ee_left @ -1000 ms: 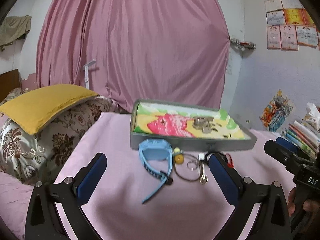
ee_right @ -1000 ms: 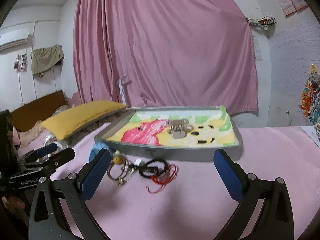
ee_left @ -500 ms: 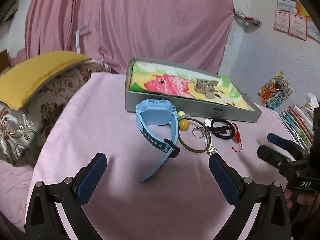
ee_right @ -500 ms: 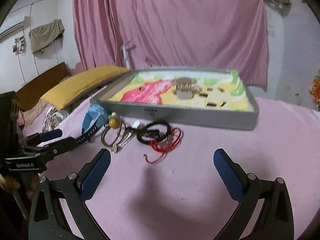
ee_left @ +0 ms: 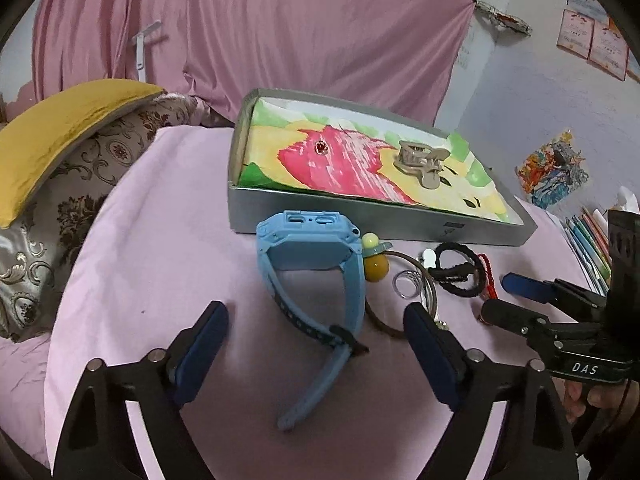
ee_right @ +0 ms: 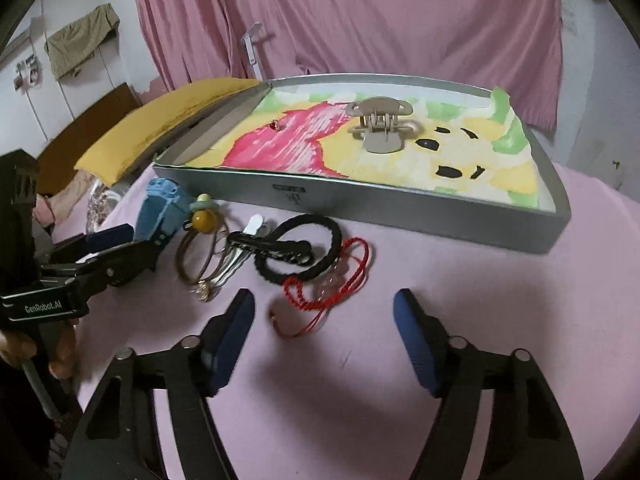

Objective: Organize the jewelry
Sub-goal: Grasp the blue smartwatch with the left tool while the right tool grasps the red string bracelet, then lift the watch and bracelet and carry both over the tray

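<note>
Nearest to us, the left claw (ee_left: 316, 344) had its jaws apart and closing, and the strap of the blue smartwatch (ee_left: 316, 276) ran right up between them, its loose tail pointing back toward the claw and its chunky face lying farther off, just short of the tray; the pads did not yet press on it. We judged that this was the relation the next move turned on: the watch's long axis lay almost along the claw's own line, so the pads would meet the strap's flat sides. The right claw (ee_right: 324, 332) was likewise apart and closing, with the near end of the red cord bracelet (ee_right: 328, 284) just ahead of its gap and slightly left of centre. Beyond that lay the black hair tie (ee_right: 300, 248) and the thin bangles (ee_right: 200, 260). Farthest stood the grey tray (ee_right: 400, 208) on the pink tabletop (ee_right: 460, 300), already holding a beige hair claw clip (ee_right: 378, 124).
</note>
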Tool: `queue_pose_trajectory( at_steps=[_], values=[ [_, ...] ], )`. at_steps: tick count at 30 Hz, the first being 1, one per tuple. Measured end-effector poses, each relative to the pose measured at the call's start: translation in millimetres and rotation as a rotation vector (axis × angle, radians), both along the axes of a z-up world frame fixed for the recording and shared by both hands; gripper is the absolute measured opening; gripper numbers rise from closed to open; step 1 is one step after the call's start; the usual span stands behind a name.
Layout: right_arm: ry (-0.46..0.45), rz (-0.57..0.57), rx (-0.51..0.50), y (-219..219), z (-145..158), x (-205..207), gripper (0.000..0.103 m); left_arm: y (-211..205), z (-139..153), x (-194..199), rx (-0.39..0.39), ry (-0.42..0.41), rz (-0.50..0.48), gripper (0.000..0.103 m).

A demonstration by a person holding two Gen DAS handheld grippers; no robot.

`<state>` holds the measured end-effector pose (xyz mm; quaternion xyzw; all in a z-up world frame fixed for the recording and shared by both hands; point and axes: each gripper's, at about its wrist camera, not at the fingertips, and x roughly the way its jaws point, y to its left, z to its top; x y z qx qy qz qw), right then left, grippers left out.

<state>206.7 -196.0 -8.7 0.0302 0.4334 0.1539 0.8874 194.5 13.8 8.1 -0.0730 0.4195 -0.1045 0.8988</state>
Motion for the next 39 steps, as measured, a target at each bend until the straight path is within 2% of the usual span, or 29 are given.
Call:
queue_pose_trajectory(
  at_steps=[5, 12, 15, 19, 21, 29, 36, 39],
  values=[
    [-0.011, 0.016, -0.051, 6.0, 0.5, 2.4, 0.055, -4.0, -0.1, 6.4, 0.016, 0.002, -0.017, 0.077],
    [-0.017, 0.033, -0.056, 3.7, 2.6, 2.4, 0.032, -10.8, 0.5, 8.6, 0.079, 0.011, -0.032, 0.048],
    [-0.018, 0.040, -0.052, 2.6, 2.6, 1.7, 0.022, -7.9, 1.3, 8.7, 0.066, 0.020, -0.037, 0.040],
    [-0.015, 0.039, -0.042, -1.7, 1.5, 1.3, 0.015, -5.0, 1.9, 5.9, 0.052, 0.027, -0.045, 0.031],
    [-0.014, 0.037, -0.045, -2.7, 1.3, -0.2, 0.006, -5.5, 2.2, 3.6, 0.057, 0.027, -0.053, 0.026],
    [-0.006, 0.045, -0.025, -12.8, 0.3, -16.8, 0.004, -12.6, 4.0, -13.9, 0.054, 0.021, -0.096, 0.015],
    [-0.005, 0.029, 0.053, -23.1, -1.9, -35.4, 0.004, -18.8, 5.3, -37.3, 0.040, 0.001, -0.115, 0.011],
    [-0.041, 0.025, 0.079, -26.2, 4.1, -46.1, 0.004, -18.6, 6.4, -46.1, 0.027, -0.028, -0.111, 0.010]
  ],
)
